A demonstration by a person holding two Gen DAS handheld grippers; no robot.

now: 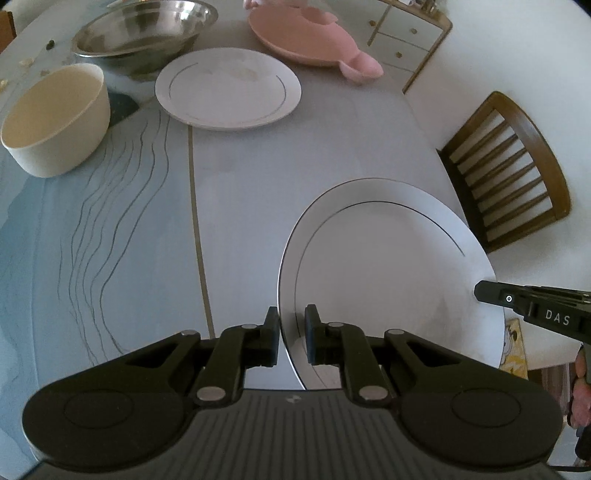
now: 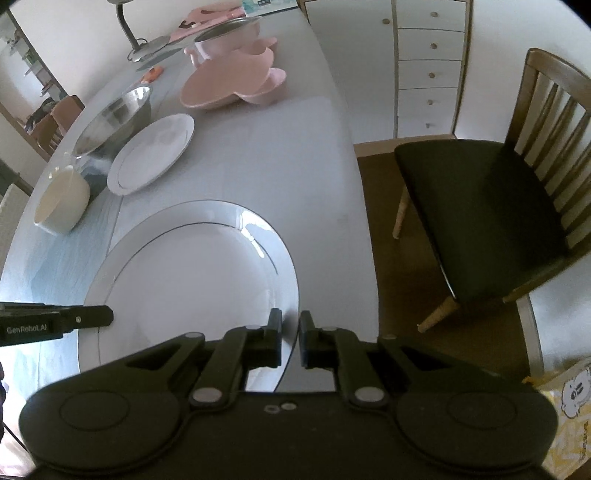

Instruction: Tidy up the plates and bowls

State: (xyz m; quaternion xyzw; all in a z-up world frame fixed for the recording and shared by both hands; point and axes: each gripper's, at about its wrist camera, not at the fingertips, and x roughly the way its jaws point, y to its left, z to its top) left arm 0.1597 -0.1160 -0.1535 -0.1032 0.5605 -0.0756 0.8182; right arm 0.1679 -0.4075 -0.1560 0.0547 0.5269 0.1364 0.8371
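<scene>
A large white plate with a thin dark ring is held between both grippers above the table's near right part. My left gripper is shut on its left rim. My right gripper is shut on its right rim; its finger also shows in the left wrist view. A second white plate lies farther back, also in the right wrist view. A cream bowl stands at the left, a steel bowl behind it.
A pink shaped dish sits at the back of the table. A wooden chair stands right of the table edge. White drawers line the wall. A lamp base stands at the far end.
</scene>
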